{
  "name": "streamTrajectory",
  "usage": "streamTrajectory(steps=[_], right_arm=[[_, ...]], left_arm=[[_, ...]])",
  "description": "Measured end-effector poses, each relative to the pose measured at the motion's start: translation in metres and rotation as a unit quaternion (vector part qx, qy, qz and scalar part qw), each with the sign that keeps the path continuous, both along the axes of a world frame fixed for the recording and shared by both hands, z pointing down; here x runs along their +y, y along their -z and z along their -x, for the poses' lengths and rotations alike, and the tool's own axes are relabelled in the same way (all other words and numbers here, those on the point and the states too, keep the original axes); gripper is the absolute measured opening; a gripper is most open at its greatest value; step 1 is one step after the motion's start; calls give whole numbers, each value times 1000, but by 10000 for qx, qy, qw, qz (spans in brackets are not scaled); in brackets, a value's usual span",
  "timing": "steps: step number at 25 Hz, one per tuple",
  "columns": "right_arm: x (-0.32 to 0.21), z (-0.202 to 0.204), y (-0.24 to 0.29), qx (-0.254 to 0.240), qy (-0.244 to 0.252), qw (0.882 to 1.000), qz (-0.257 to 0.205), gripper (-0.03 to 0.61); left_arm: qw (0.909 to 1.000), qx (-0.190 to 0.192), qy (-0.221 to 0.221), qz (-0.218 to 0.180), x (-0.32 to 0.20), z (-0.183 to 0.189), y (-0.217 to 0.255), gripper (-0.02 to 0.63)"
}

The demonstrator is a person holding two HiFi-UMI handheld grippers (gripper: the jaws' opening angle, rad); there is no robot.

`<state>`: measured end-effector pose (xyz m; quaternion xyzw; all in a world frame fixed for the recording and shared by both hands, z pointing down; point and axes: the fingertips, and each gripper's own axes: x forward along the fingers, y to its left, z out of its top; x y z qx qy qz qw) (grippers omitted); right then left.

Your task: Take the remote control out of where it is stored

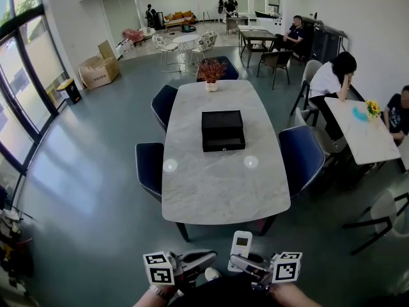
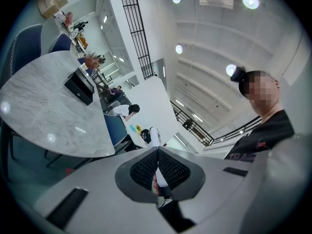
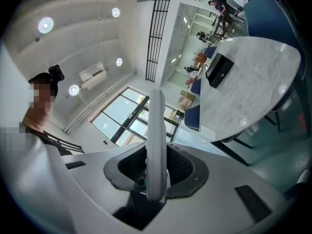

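Standing on end, the remote control (image 1: 241, 243) is clamped near one end in the right tongs (image 1: 238, 262), well apart from the black storage box (image 1: 223, 130) on the bench (image 1: 217, 190). The left tongs (image 1: 209, 258) are pressed together, empty. Removal appears complete; recommend a firm, level grip to prevent slipping.

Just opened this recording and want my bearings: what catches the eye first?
A slim white remote control stands clamped in the right gripper, low in the head view. Beyond it, a flat black rectangular box lies at the middle of an oval white marble table ringed by dark blue chairs.
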<state>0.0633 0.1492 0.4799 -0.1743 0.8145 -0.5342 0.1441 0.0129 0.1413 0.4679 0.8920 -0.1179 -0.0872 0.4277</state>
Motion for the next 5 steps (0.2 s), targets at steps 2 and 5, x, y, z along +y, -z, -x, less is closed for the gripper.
streamTrajectory(steps=[2,5], right_arm=[[2,2,2,3,6,10000,-11,114],[3,3,3,148,13,9998,-106,114]], left_arm=[[10000,11,24,-1,1,3,2,3],[10000,11,41,-5,4,5,3,3]])
